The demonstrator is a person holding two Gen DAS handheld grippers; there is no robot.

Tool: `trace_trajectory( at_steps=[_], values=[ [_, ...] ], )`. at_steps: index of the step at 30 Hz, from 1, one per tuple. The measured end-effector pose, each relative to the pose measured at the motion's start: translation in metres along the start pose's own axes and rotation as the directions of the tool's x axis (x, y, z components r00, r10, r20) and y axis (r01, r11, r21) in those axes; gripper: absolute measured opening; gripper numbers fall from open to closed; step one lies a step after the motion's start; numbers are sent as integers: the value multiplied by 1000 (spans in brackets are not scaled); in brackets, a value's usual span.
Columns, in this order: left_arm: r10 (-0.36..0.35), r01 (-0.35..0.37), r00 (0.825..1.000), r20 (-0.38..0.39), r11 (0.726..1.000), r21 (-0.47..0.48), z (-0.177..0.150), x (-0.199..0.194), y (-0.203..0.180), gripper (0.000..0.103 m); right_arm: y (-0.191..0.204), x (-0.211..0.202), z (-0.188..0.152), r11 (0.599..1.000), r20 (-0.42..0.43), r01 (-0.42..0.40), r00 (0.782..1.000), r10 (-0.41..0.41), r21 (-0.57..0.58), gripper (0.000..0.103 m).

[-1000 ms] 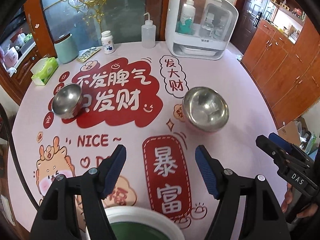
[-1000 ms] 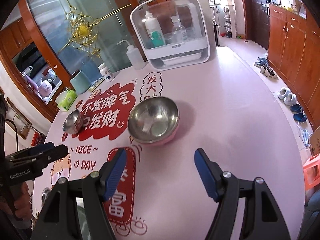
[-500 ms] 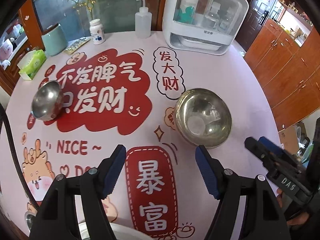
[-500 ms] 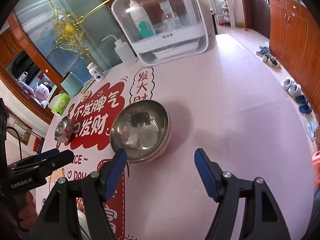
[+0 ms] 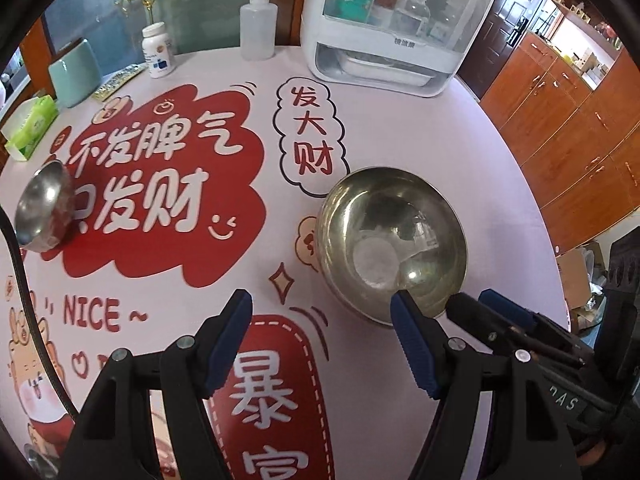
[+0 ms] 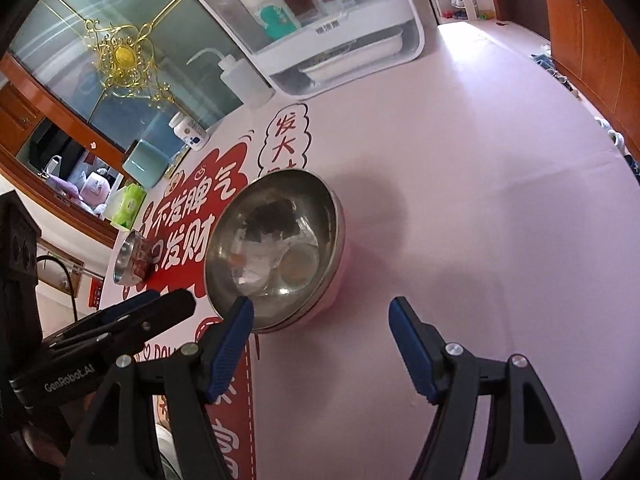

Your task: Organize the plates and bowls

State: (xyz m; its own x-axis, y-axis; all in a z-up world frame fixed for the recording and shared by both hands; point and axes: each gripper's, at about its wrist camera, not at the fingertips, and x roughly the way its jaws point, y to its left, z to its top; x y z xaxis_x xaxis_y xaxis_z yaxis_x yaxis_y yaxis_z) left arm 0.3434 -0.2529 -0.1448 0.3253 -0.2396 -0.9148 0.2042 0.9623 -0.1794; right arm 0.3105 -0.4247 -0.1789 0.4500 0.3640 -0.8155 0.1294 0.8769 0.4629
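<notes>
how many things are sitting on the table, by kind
steel bowls: 2, a large bowl and a small bowl
bottles: 2, a squeeze bottle and a pill bottle
white organizer box: 1
green canister: 1
tissue pack: 1
foil pill strip: 1
total: 8

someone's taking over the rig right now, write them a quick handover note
Left gripper: open, empty, over the tablecloth just left of the large steel bowl.
Right gripper: open, empty, its left finger at that bowl's near rim.
Small steel bowl: apart, at the table's far left edge.
White dish rim: barely visible at the near edge.
Done: nothing stacked yet.
Left: grip the large bowl, then gather the bowls together.
</notes>
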Motion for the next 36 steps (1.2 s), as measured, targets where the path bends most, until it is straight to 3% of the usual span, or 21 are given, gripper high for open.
trace_trajectory(
  at_steps=[15,18,23,31,36],
  values=[
    [-28,26,998,-58,999,-22,-2,39,7,69,-16,20,0,998,-28,-16,999,17,54,70],
    [-34,32,998,-60,999,-29,-4,41,8,67,-19,21,1,998,-31,-15,999,17,61,64],
    [-52,50,996,-72,998,-38,-6,44,8,50,-19,21,0,997,-30,-38,999,39,61,55],
    [-98,96,992,-75,995,-26,-7,42,2,24,-13,19,-1,996,-37,-68,997,70,52,32],
    [-88,87,993,-73,996,-8,-8,41,-1,22,-10,19,-2,996,-45,-74,996,76,42,24]
  ],
)
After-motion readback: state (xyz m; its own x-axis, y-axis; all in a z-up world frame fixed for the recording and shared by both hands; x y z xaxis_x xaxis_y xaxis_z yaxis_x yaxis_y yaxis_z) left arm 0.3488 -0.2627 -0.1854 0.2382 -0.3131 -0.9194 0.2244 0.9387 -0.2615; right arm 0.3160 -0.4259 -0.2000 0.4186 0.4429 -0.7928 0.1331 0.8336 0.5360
